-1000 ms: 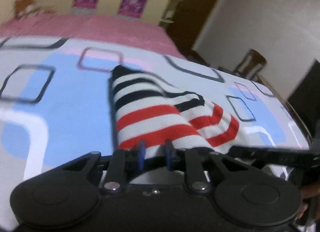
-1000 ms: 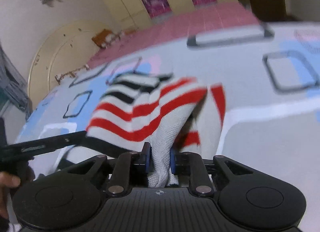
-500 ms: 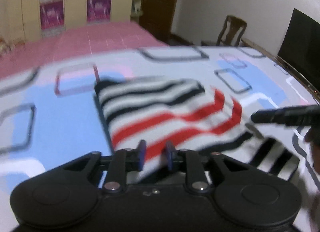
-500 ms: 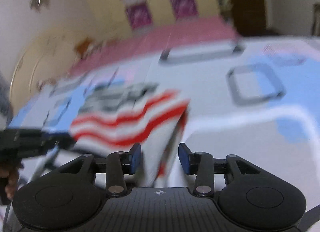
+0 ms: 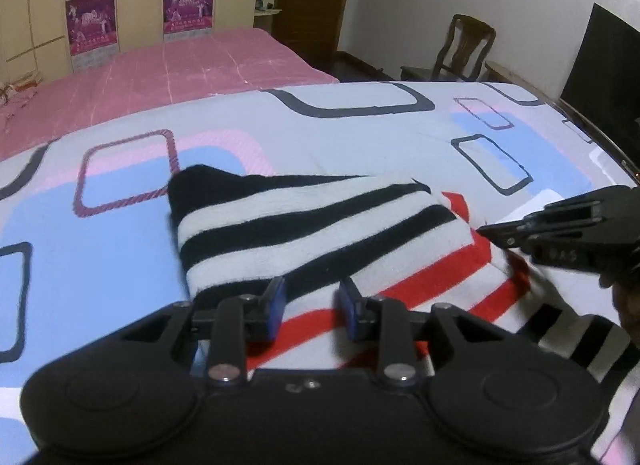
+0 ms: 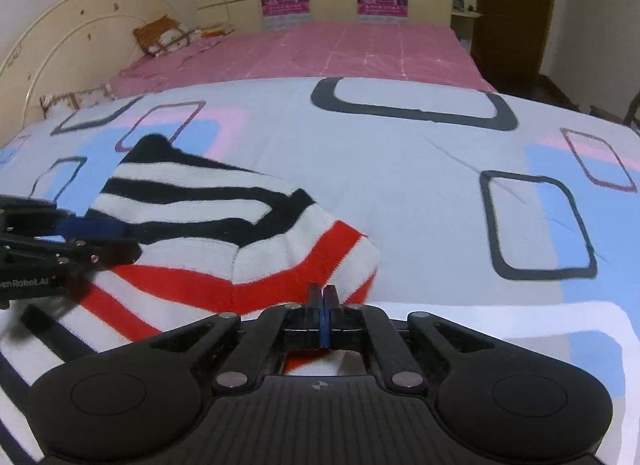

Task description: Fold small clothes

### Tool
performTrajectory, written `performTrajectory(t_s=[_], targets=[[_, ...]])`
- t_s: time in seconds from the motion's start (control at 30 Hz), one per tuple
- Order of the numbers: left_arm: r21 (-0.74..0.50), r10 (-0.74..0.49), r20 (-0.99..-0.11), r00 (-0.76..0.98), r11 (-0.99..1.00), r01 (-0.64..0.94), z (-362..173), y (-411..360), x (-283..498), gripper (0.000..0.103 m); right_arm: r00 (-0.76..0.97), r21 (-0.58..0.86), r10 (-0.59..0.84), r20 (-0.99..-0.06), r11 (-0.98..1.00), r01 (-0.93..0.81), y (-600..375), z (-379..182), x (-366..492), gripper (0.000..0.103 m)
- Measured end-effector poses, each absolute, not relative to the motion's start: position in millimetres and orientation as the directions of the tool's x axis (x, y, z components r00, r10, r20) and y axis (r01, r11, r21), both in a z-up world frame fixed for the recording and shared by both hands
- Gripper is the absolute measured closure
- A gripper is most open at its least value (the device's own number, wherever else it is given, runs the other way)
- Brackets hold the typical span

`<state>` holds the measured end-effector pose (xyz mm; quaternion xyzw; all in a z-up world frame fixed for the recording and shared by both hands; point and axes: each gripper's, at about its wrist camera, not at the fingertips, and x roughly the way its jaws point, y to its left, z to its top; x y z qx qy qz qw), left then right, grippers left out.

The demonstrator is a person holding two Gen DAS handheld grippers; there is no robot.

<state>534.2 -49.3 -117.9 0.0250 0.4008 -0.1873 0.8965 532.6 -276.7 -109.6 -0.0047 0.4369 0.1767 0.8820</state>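
Item: striped sweater [image 5: 320, 233], one, knitted in black, white and red bands. It lies on the bed [image 5: 360, 133], on the patterned sheet, already doubled over: the black-and-white part sits on top of the red-and-white part.

Item: my left claw [image 5: 310, 307], one. Its blue pads stand narrowly apart with nothing between them; the sweater's near edge lies just under them. In its view the sweater fills the centre, running from 9 o'clock towards 3 o'clock.

Item: my right claw [image 6: 323, 297], one. Pads pressed flat together and, as far as I can see, gripping no cloth; the red-striped corner lies just beyond its tips, and some cloth sits beneath its frame. It enters the left view at 3 o'clock.

Step in hand, as I judge it: the fold is laid and both claws are free of it. To do it well:
- lift away straight, so no knit snags on a pad;
- check edges line up, since the red corner sticks out at 3 o'clock;
- press the crease flat before any next fold.

Count: sweater 1, claws 2, bed sheet 1, chair [image 5: 464, 49] 1, at 1 o'clock.
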Motion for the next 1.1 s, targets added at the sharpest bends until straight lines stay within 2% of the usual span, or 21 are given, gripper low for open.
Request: performTrajectory(t_s=[0.1, 0.3, 0.37, 0.5, 0.57, 0.73, 0.8, 0.83, 0.87, 0.93, 1.0, 1.07, 1.1], targets=[[-0.079, -0.32, -0.704, 0.634, 0.922, 0.378, -99.7, -53.3, 510.5, 0.077, 0.596, 0.212, 0.357, -0.719, 0.93, -0.302, -292.0, -89.8, 512.4, 0.101], [-0.105, -0.371, -0.649, 0.664, 0.908, 0.406, -71.3, -64.7, 435.6, 0.075, 0.588, 0.244, 0.47, -0.658, 0.872, -0.425, -301.8, -57.4, 436.7, 0.101], [-0.112, -0.376, -0.645, 0.665, 0.908, 0.404, -73.5, -66.7, 418.9, 0.076, 0.574, 0.216, 0.474, -0.668, 0.861, -0.46, -300.5, -55.4, 412.3, 0.101], [0.013, -0.28, -0.675, 0.683, 0.921, 0.39, -100.7, -69.9, 403.9, 0.081, 0.567, 0.116, 0.367, -0.738, 0.896, -0.43, -290.7, -82.0, 391.9, 0.101], [-0.012, -0.292, -0.659, 0.694, 0.926, 0.378, -105.0, -63.5, 401.9, 0.081, 0.545, 0.205, 0.398, -0.738, 0.902, -0.381, -300.7, -90.3, 390.7, 0.101], [-0.009, -0.28, -0.663, 0.695, 0.93, 0.366, -96.8, -63.2, 403.4, 0.081, 0.58, 0.221, 0.379, -0.721, 0.919, -0.326, -307.4, -83.5, 386.9, 0.1], [-0.003, -0.267, -0.655, 0.707, 0.936, 0.351, -92.6, -60.6, 396.1, 0.077, 0.576, 0.24, 0.371, -0.728, 0.926, -0.293, -312.7, -86.1, 386.4, 0.081], [-0.001, -0.254, -0.652, 0.714, 0.942, 0.335, -90.9, -58.6, 392.8, 0.069, 0.585, 0.241, 0.361, -0.726, 0.931, -0.275, -315.0, -87.1, 385.8, 0.061], [0.003, -0.24, -0.652, 0.719, 0.948, 0.319, -90.8, -56.5, 388.6, 0.068, 0.591, 0.258, 0.368, -0.718, 0.929, -0.265, -318.6, -87.5, 385.4, 0.057], [-0.003, -0.231, -0.657, 0.718, 0.953, 0.304, -91.8, -52.9, 382.8, 0.068, 0.577, 0.34, 0.421, -0.699, 0.907, -0.25, -326.5, -86.3, 386.2, 0.058], [-0.029, -0.237, -0.668, 0.705, 0.955, 0.294, -95.8, -49.5, 380.8, 0.067, 0.56, 0.392, 0.456, -0.692, 0.889, -0.239, -329.3, -87.0, 386.8, 0.065], [-0.051, -0.237, -0.676, 0.698, 0.96, 0.276, -99.2, -45.2, 381.7, 0.065, 0.52, 0.439, 0.482, -0.705, 0.873, -0.213, -328.9, -95.3, 390.8, 0.087], [-0.053, -0.23, -0.676, 0.7, 0.963, 0.266, -99.0, -43.5, 382.3, 0.065, 0.506, 0.487, 0.505, -0.699, 0.855, -0.18, -330.4, -98.9, 391.3, 0.088]])
